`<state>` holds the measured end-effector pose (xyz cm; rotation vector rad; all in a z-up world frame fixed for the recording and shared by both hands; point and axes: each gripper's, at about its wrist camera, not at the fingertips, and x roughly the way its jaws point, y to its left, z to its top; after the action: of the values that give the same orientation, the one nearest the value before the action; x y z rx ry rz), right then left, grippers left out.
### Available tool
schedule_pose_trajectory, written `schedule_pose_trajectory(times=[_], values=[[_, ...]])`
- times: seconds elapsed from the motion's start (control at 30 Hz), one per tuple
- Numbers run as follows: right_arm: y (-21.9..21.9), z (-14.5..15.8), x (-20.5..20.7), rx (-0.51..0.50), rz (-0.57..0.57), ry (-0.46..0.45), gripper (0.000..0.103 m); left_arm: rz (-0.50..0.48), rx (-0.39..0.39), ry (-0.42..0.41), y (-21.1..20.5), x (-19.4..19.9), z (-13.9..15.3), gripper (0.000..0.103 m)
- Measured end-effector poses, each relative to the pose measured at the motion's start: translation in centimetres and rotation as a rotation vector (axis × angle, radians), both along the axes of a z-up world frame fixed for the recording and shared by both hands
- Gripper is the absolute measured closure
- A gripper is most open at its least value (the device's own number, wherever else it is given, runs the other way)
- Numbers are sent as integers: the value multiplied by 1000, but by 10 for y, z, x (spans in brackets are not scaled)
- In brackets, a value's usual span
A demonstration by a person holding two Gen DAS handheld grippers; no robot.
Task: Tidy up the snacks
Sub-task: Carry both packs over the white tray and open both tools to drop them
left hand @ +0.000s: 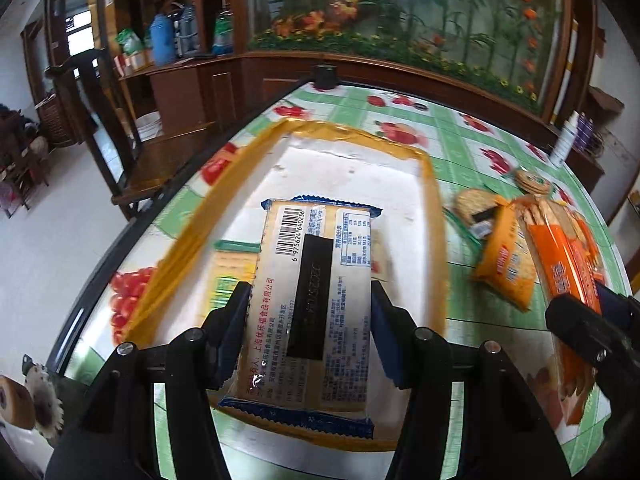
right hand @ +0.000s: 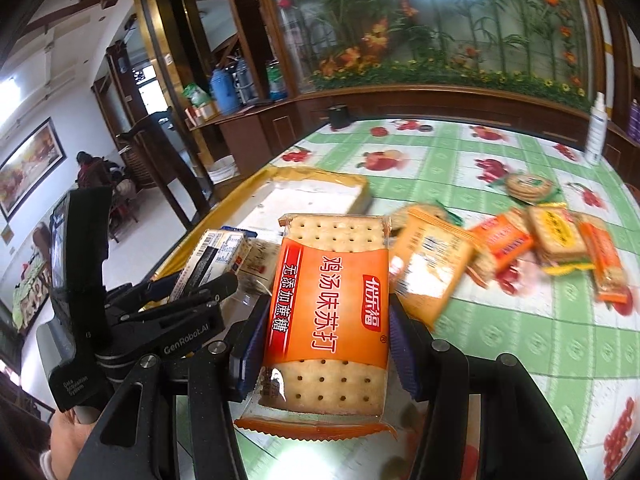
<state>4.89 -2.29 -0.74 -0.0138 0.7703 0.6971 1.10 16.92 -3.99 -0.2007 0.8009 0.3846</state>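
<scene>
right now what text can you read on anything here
"鸡汤味苏打", "无添加蔗糖", "优乐福": orange soda cracker pack in the right gripper.
"6 975624 640236", "上海优乐福食品有限公司": blue-edged cracker pack in the left gripper.
"GenRobot.AI": left gripper body.
Other packs' print: too blurred.

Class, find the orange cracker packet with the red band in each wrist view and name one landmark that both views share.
Left wrist view: the orange cracker packet is at the far right edge, clamped by the right gripper.
Right wrist view: it fills the centre, between that gripper's pads.
Shared landmark: the yellow-rimmed tray on the fruit-patterned tablecloth.
</scene>
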Motion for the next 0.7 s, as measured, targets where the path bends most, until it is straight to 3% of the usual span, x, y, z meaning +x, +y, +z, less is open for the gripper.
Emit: schedule_pose_trajectory(times=[0.2, 0.43, 0.7], values=[[41, -4, 20, 15, 46, 25, 48, 51, -15, 12, 30, -1, -6, 47], [95, -23, 58, 10, 82, 79, 48, 31, -30, 40, 35, 15, -15, 47], [118, -35, 107, 1, 66, 105, 47, 23, -26, 48, 39, 41, -13, 47]])
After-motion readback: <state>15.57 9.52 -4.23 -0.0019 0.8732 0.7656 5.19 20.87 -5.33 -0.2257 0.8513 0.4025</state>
